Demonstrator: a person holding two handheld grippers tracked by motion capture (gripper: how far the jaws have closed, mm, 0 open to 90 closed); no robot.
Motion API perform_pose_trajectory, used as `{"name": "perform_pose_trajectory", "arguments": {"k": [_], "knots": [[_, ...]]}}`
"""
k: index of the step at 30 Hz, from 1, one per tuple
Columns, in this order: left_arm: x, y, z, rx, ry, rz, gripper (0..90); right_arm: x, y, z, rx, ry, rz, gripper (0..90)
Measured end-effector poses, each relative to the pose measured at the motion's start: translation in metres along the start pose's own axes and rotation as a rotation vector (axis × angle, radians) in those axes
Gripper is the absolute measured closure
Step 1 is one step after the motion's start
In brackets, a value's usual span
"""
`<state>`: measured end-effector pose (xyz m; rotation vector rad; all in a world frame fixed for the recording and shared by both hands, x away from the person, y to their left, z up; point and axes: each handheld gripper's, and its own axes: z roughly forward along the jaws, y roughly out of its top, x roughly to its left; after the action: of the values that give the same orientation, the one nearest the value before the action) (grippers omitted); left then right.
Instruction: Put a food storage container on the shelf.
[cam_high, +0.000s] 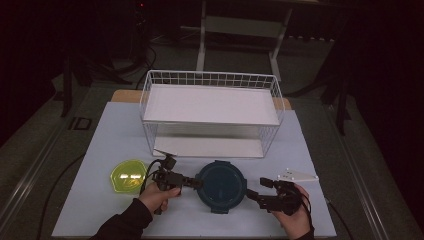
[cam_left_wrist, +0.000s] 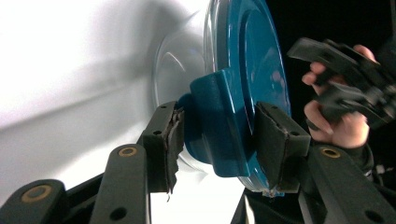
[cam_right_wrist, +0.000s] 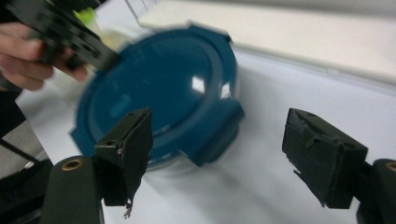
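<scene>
My left gripper (cam_left_wrist: 217, 140) had its jaws clamped on the blue lid's (cam_left_wrist: 247, 70) latch tab; my right gripper (cam_right_wrist: 217, 158) gaped wide, empty, the lid just ahead.

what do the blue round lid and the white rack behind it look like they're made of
The round dark-blue lid looks like glossy moulded plastic: sharp light glints, a moulded clip tab. The white two-shelf wire rack looks like white-coated metal wire, a thin grid around flat matte shelves; the shelf material is unclear.

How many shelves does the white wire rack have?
2: the upper shelf on top of the white wire rack, and the lower shelf underneath, near the table.
</scene>
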<state>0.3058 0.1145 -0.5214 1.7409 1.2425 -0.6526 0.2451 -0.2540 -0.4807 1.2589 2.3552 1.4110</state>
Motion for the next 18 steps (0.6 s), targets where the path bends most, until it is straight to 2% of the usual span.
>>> {"name": "perform_pose_trajectory", "arguments": {"k": [1,2,3,4,5,6,7,11,13,18], "knots": [[-0.003,-0.001,-0.001,0.001,0.005,0.017,52.0,-0.002,-0.001,0.002,0.012,0.002,0.010,25.0],[-0.003,-0.001,-0.001,0.001,0.005,0.017,52.1,-0.002,-0.001,0.002,0.012,0.002,0.010,25.0],[-0.006,-0.002,-0.001,0.000,0.013,0.041,52.4,-0.008,-0.002,0.006,0.045,0.019,0.053,25.5],[-0.008,-0.002,-0.001,-0.002,0.017,0.052,52.4,-0.008,-0.002,0.006,0.045,0.019,0.053,25.5],[-0.010,-0.003,-0.002,-0.003,0.018,0.065,53.1,-0.011,-0.003,0.008,0.053,0.036,0.074,25.8],[-0.010,-0.003,-0.002,-0.003,0.018,0.065,53.3,-0.011,-0.003,0.008,0.053,0.036,0.074,25.8],[-0.014,-0.005,-0.003,-0.009,0.021,0.108,54.1,-0.015,-0.003,0.012,0.071,0.074,0.107,31.3],[-0.017,-0.008,-0.004,-0.011,0.025,0.130,54.7,-0.016,-0.004,0.014,0.084,0.107,0.132,36.8],[-0.019,-0.011,-0.005,-0.010,0.031,0.152,54.9,-0.017,-0.005,0.015,0.089,0.153,0.166,39.4],[-0.022,-0.014,-0.006,-0.012,0.031,0.178,55.4,-0.016,-0.006,0.016,0.103,0.183,0.179,42.5]]}}
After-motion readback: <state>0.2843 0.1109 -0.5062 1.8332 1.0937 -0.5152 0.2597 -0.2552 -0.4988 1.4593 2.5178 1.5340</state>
